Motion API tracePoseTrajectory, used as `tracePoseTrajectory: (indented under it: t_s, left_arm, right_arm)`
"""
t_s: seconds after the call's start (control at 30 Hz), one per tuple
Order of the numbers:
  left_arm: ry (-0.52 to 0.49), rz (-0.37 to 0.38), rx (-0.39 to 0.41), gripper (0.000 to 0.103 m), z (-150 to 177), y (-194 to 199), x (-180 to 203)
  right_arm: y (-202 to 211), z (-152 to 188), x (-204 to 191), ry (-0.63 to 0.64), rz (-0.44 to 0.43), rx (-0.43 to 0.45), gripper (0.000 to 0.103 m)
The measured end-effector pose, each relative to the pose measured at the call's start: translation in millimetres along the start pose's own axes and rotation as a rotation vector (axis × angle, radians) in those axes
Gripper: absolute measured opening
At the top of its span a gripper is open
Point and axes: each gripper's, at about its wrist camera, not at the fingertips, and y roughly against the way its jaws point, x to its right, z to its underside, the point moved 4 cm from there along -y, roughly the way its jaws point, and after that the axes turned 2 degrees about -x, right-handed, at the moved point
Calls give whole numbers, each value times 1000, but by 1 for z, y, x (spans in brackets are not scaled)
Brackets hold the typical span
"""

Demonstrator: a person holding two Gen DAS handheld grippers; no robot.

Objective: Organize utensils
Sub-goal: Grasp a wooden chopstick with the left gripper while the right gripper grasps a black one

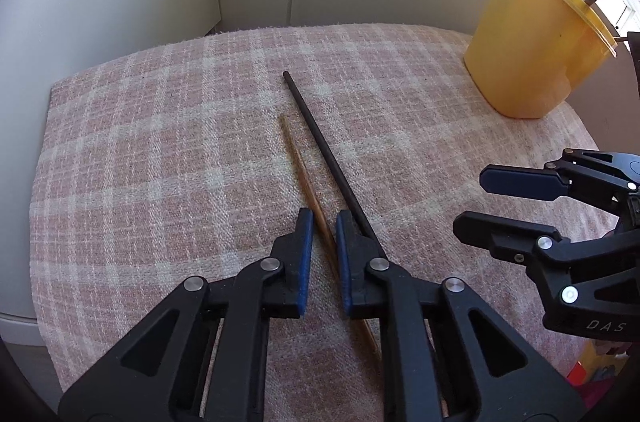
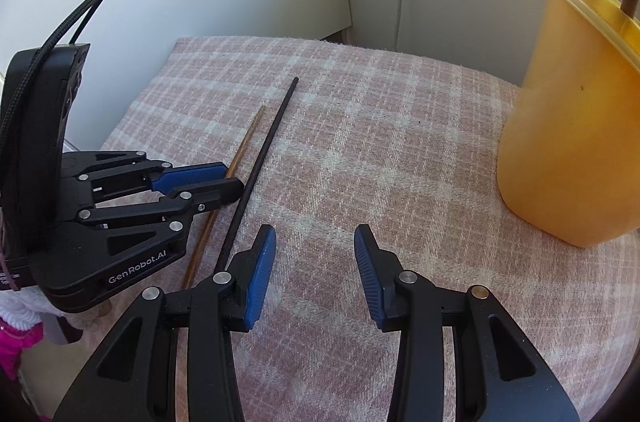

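Straddling a thin tan wooden chopstick (image 1: pixel 308 188), the left gripper (image 1: pixel 324 222) stands nearly closed around it; the right gripper (image 2: pixel 315 242) gapes empty beside a black chopstick (image 2: pixel 264 158).

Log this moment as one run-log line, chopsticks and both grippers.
left gripper: nearly shut around tan chopstick | black chopstick: on cloth beside it | right gripper: open, empty | yellow cup: holds other sticks

Lying side by side on the checked cloth: thin brown chopstick (image 1: pixel 304 178), longer black chopstick (image 1: pixel 320 142); more standing in yellow cup (image 1: pixel 536 42).
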Motion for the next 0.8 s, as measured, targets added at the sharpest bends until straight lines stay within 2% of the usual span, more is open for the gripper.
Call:
tracePoseTrajectory:
  t_s: [0.17,0.27,0.53,0.7,0.8]
  left_arm:
    - [15,0,-1,6,1,1,-15]
    - [28,-15,-7,5,4,4,-23]
    - [86,8,-4,5,14,12,-39]
    - [89,11,-2,5,18,17,-45]
    - [91,12,-1,5,21,21,-49]
  right_arm:
    - [-7,-5,-7,8,-9,-13,39]
    - [-12,-9,-13,32,-8,-24,39]
    - [-36,-24,-26,41,-38,-89,39]
    - [-51,-32,-32,54,-13,-106,39]
    - [-55,-35,-36,81,21,-112,29]
